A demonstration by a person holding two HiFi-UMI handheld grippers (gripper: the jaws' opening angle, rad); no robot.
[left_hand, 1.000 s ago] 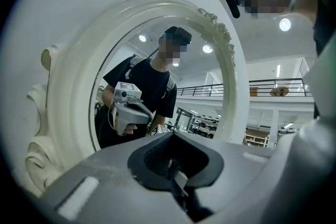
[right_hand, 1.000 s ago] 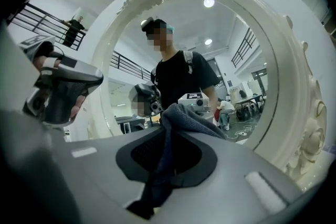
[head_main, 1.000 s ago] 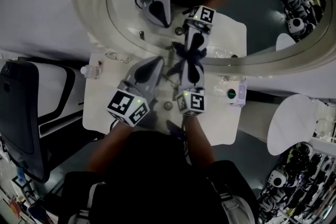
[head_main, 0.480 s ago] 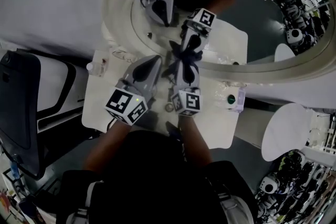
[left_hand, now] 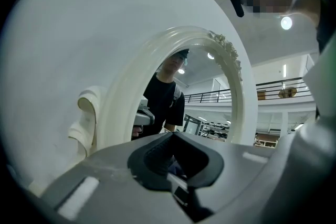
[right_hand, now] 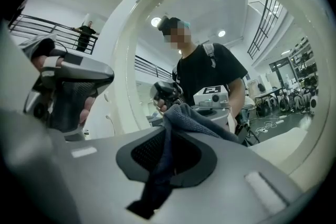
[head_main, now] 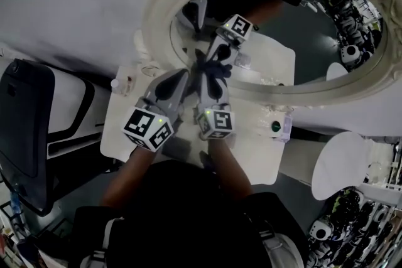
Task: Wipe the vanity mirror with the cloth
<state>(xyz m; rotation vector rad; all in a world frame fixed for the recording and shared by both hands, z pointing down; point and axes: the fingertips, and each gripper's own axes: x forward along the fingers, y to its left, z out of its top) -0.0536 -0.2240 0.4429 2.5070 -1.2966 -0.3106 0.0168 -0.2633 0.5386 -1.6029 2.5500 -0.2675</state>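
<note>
The oval vanity mirror (head_main: 301, 28) has a thick white ornate frame (head_main: 157, 28) and leans over a white table. A dark blue-grey cloth (head_main: 210, 66) is bunched against the lower left of the glass, and my right gripper (head_main: 209, 76) is shut on it. The right gripper view shows the cloth (right_hand: 181, 118) hanging out between the jaws, with the frame (right_hand: 126, 60) arching around. My left gripper (head_main: 178, 77) sits just left of the right one, by the frame's lower edge, shut and holding nothing. In the left gripper view the frame (left_hand: 239, 86) rises straight ahead.
A white table (head_main: 119, 128) lies under the mirror, with a small clear bottle (head_main: 122, 81) at its left and a green-capped item (head_main: 276, 127) at its right. A black chair (head_main: 25, 128) stands far left, a white round seat (head_main: 345, 166) at the right.
The right gripper and cloth have slid leftward and further up the glass. The left gripper has followed alongside. The mirror now sits lower and fuller in the head view.
</note>
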